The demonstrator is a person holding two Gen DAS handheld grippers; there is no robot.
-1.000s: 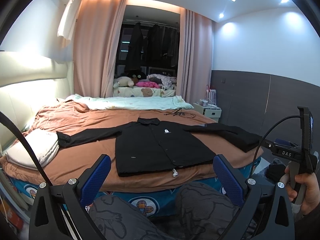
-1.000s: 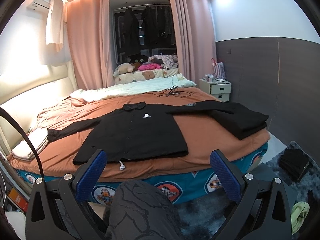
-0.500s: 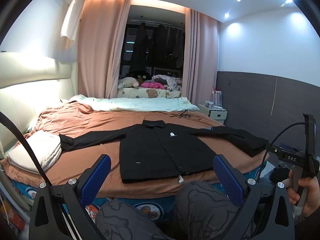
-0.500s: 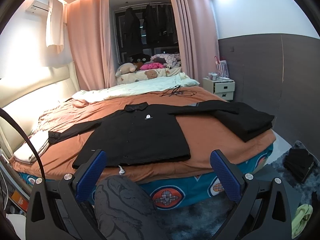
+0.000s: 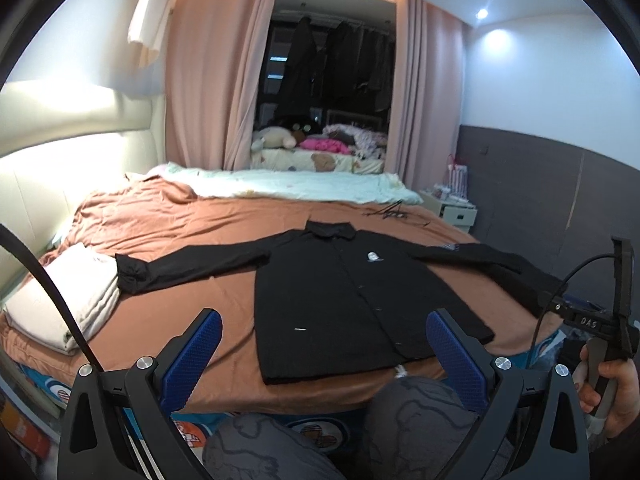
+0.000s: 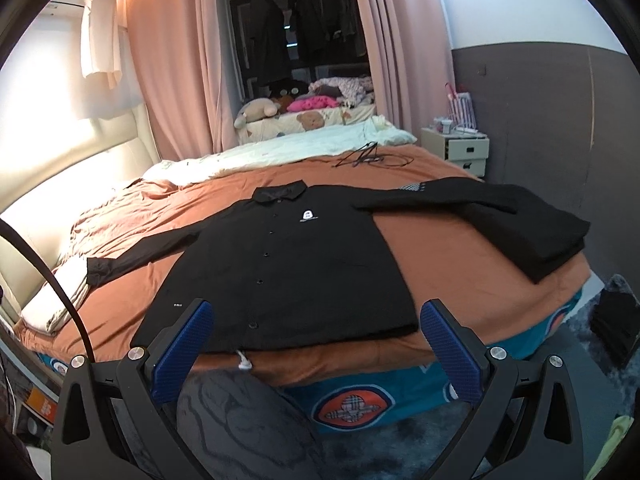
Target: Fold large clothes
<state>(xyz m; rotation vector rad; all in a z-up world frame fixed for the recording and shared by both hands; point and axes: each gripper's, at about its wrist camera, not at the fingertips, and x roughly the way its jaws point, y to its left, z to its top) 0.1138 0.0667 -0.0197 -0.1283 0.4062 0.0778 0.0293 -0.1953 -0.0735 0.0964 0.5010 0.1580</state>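
Fingers of left gripper (image 5: pixel 324 354) and right gripper (image 6: pixel 316 344) spread wide, empty, short of black jacket (image 6: pixel 288 272)

A bedroom in a home, seen from the foot of the bed.

The wide bed (image 6: pixel 460 280) under a rust-brown sheet fills the room, with a padded cream headboard (image 5: pixel 60 152) along its left side. Beyond the bed hang pink curtains (image 6: pixel 176 60) around a dark window alcove where clothes (image 6: pixel 304 12) hang and soft toys (image 6: pixel 256 110) lie. A small white nightstand (image 6: pixel 460 148) stands just beside the bed's far right corner, against the grey-panelled wall (image 6: pixel 540 112).
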